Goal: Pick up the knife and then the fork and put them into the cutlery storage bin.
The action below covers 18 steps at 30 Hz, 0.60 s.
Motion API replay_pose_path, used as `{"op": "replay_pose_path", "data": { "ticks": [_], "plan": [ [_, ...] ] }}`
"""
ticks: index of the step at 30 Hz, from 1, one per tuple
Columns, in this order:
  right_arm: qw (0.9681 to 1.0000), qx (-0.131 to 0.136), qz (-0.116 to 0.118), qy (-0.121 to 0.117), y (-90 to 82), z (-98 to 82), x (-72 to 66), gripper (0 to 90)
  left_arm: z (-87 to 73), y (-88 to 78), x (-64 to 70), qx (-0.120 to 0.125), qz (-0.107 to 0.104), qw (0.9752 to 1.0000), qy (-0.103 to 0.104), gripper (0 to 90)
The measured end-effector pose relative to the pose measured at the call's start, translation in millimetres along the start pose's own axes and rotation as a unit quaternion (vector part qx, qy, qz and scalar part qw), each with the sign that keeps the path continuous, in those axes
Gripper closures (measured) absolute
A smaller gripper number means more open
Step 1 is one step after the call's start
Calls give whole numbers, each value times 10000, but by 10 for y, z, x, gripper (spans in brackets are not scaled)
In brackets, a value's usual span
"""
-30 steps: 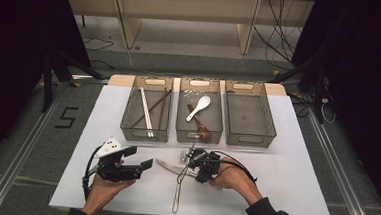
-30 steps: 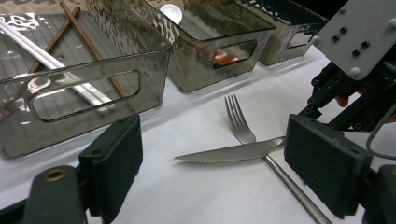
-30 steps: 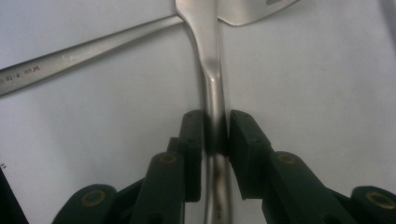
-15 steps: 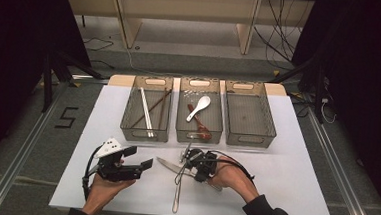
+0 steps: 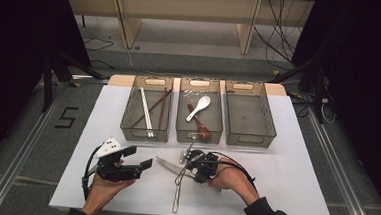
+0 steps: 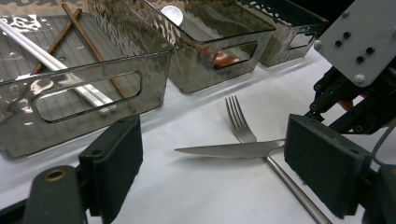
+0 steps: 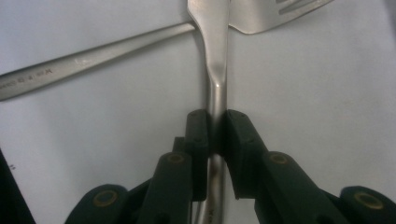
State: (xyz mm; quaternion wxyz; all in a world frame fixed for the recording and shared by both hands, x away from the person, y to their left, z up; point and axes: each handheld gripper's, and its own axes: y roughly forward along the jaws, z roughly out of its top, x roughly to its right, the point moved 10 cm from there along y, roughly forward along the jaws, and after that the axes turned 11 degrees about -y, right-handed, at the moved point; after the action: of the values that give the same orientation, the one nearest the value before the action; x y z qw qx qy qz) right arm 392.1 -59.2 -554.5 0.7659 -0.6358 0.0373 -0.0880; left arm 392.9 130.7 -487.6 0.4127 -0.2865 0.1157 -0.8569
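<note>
Now, right hand-held gripper (image 7: 216, 130) clamped on the knife (image 7: 215, 56) handle — left hand-held gripper (image 6: 210, 177) wide open, empty.

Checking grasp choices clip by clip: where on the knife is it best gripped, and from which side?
Probably the handle, from above. The knife lies flat across the fork, its serrated blade pointing toward the left gripper. The handle's narrow sides give the pads something to pinch, clear of the crossing. The right gripper has its jaws closed on it there.
</note>
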Motion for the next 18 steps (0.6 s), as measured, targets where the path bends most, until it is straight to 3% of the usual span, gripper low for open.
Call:
{"op": "replay_pose_path", "data": {
  "ticks": [13, 18],
  "plan": [
    [9989, 441, 61, 156, -92, 10, 40, 804, 4, -6, -4, 16, 5, 10000, -7, 192],
    [9959, 777, 45, 468, -239, -17, 117, 804, 8, -11, -8, 31, 12, 10000, -9, 192]
  ]
}}
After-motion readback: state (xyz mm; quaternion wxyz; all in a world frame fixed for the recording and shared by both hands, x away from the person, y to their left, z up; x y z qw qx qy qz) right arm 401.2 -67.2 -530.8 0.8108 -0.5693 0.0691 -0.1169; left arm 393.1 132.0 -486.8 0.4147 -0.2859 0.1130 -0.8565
